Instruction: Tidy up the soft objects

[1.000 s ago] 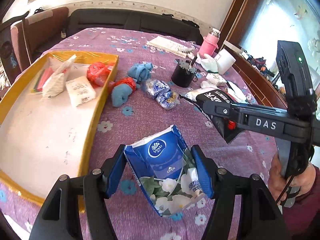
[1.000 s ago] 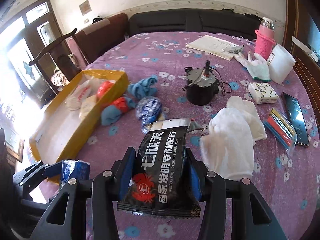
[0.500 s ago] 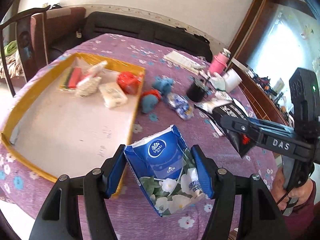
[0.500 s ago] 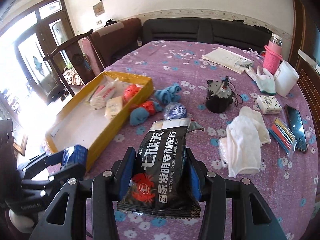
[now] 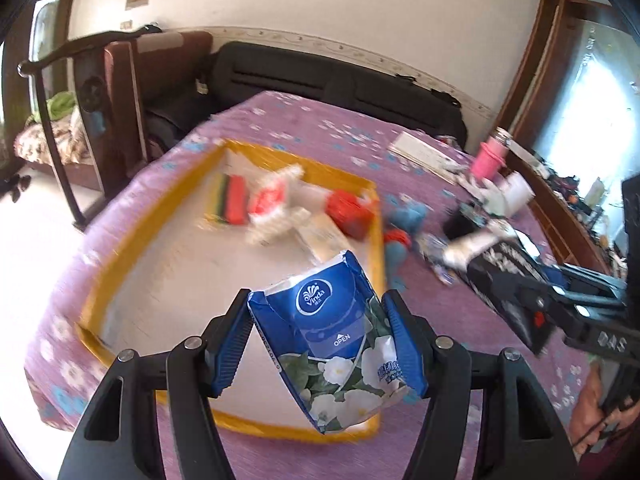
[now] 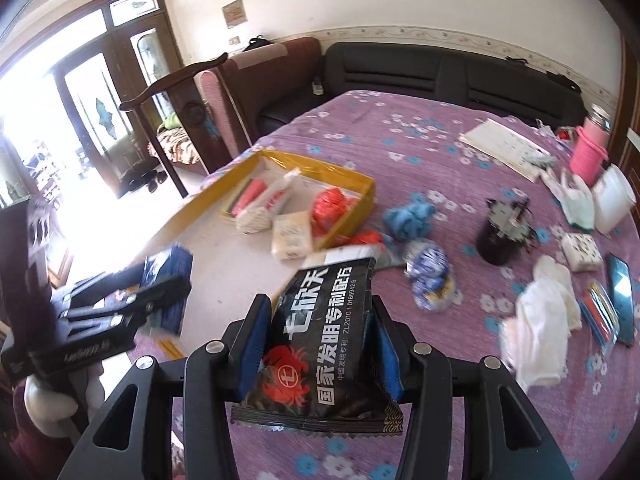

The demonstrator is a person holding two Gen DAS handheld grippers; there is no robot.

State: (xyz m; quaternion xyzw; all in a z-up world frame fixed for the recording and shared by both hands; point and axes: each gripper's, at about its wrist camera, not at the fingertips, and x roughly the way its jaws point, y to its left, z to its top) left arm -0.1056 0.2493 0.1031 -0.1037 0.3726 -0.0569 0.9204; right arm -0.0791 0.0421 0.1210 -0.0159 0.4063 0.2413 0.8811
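My left gripper [image 5: 325,340] is shut on a blue Vinda tissue pack [image 5: 332,344] printed with white flowers, held in the air above the near end of the yellow-rimmed tray [image 5: 168,196]. My right gripper [image 6: 316,344] is shut on a black sachet [image 6: 320,344] with white characters and a red crab, held over the purple cloth by the tray's [image 6: 352,178] right rim. The tray holds a red bundle [image 6: 330,206], a white knitted item [image 6: 256,216], a pale tissue pack [image 6: 290,236] and a red flat pack [image 6: 248,196]. Each gripper shows in the other's view, the left gripper [image 6: 120,304] and the right gripper [image 5: 560,304].
On the purple flowered tablecloth [image 6: 440,128] lie blue cloth bundles [image 6: 408,216], a blue-white bag [image 6: 430,272], a black motor [image 6: 504,232], white gloves [image 6: 540,320], a phone [image 6: 622,300], a pink bottle [image 6: 588,156] and papers [image 6: 504,148]. A sofa and chairs stand behind the table.
Both grippers rose and swung left toward the tray, each keeping its pack. The tissue pack now hangs over the tray's near end instead of beside it.
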